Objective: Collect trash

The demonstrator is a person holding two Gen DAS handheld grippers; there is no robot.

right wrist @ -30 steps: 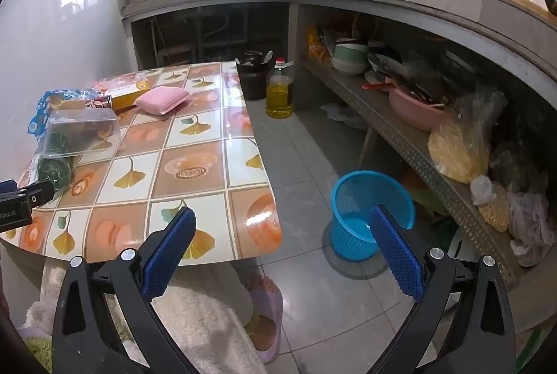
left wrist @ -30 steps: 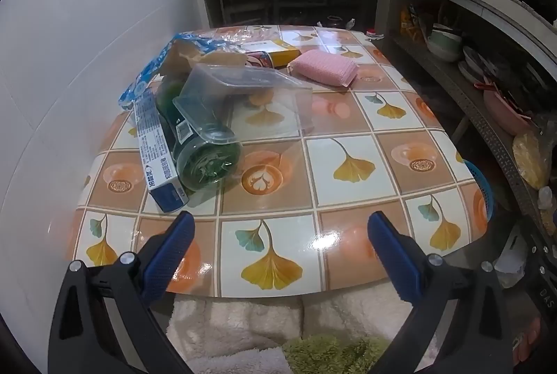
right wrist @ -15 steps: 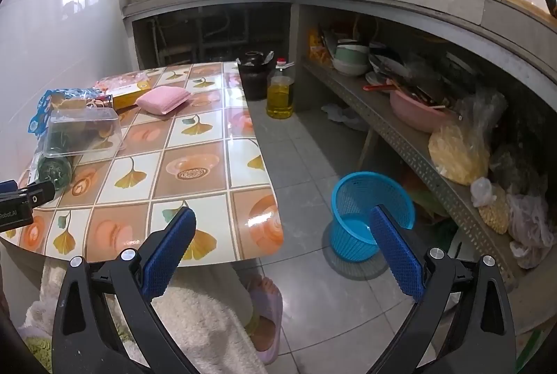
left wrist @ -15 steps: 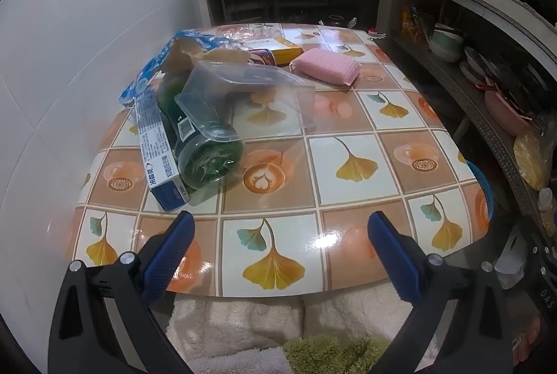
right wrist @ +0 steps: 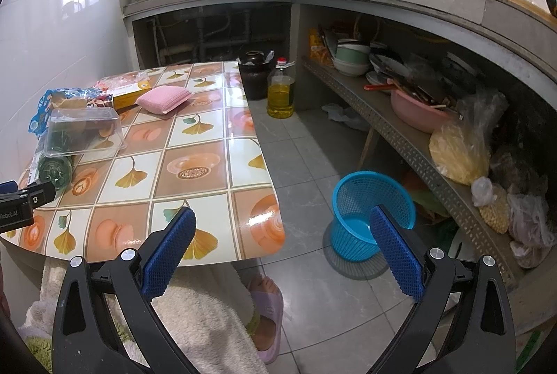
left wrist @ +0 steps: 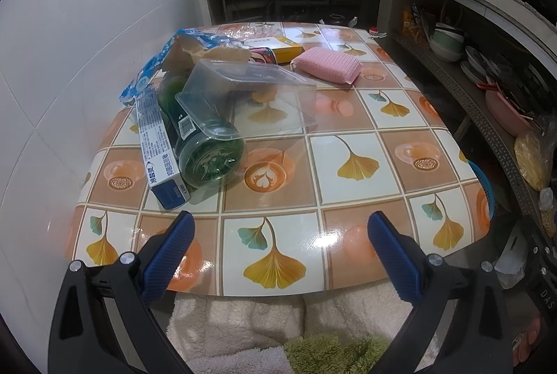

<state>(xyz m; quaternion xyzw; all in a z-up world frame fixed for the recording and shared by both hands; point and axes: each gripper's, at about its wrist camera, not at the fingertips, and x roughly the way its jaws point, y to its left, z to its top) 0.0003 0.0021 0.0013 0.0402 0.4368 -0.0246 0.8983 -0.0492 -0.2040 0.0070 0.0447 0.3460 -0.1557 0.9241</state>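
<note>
Trash is piled on the left of the tiled table (left wrist: 348, 217): a clear plastic container (left wrist: 250, 95) on its side, a green bottle (left wrist: 205, 151) lying under it, a blue-and-white carton (left wrist: 158, 147), a blue wrapper (left wrist: 153, 64), a can (left wrist: 263, 54) and a yellow box (left wrist: 278, 46). A pink sponge (left wrist: 325, 69) lies further back. My left gripper (left wrist: 278, 255) is open above the table's near edge, short of the pile. My right gripper (right wrist: 282, 248) is open over the table's near right corner. A blue basket (right wrist: 369, 217) stands on the floor to the right.
A white tiled wall (left wrist: 69, 60) borders the table on the left. A concrete counter with a cluttered shelf (right wrist: 417, 116) runs along the right. An oil bottle (right wrist: 280, 93) and dark jar (right wrist: 254, 74) stand on the floor. A person's slippered foot (right wrist: 264, 314) is under the table edge.
The left gripper has crept slightly forward toward the pile. The right view has barely shifted. Both grippers stay open.
</note>
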